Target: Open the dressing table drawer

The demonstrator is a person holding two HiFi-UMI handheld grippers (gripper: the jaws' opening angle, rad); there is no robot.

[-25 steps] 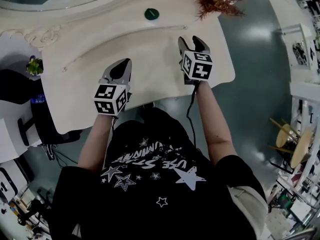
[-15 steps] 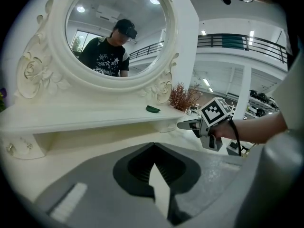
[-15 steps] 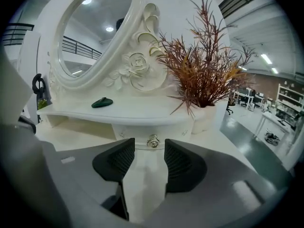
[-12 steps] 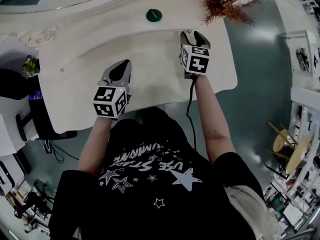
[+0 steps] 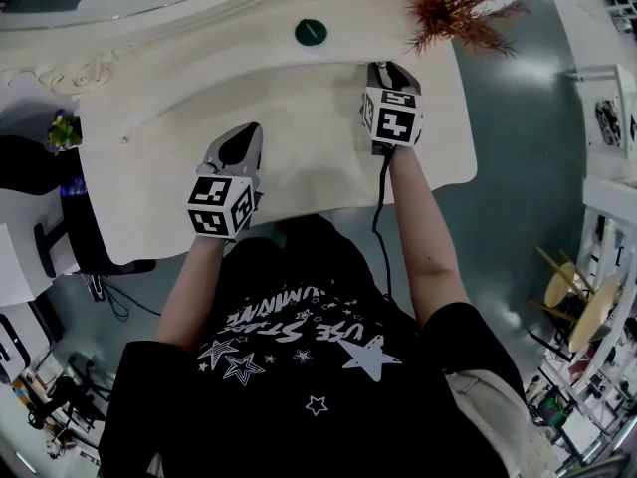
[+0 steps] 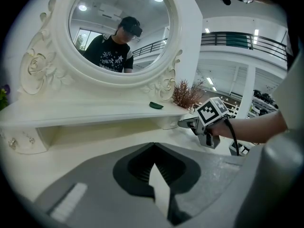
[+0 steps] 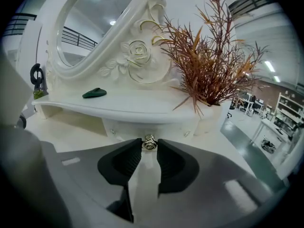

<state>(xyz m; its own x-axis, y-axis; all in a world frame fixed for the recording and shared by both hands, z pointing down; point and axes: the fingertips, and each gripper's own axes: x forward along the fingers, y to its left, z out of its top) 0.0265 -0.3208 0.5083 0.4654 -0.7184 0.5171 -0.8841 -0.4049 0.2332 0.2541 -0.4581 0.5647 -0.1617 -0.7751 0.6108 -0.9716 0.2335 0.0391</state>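
Note:
The white dressing table has a small drawer under the right end of its raised shelf. The drawer's metal knob sits between the tips of my right gripper, whose jaws have just been closing and now press on the knob from both sides. In the head view the right gripper reaches up to the shelf's front. My left gripper hovers over the tabletop, shut and empty; its tips meet in the left gripper view, where the right gripper shows at the drawer.
A dark green object lies on the shelf. A vase of dried reddish plants stands at the shelf's right end, just above the drawer. The oval mirror rises behind. A small purple plant sits off the table's left side.
The right gripper has moved forward and down to the shelf's front, and its jaws have narrowed round the knob. The left gripper has stayed in place.

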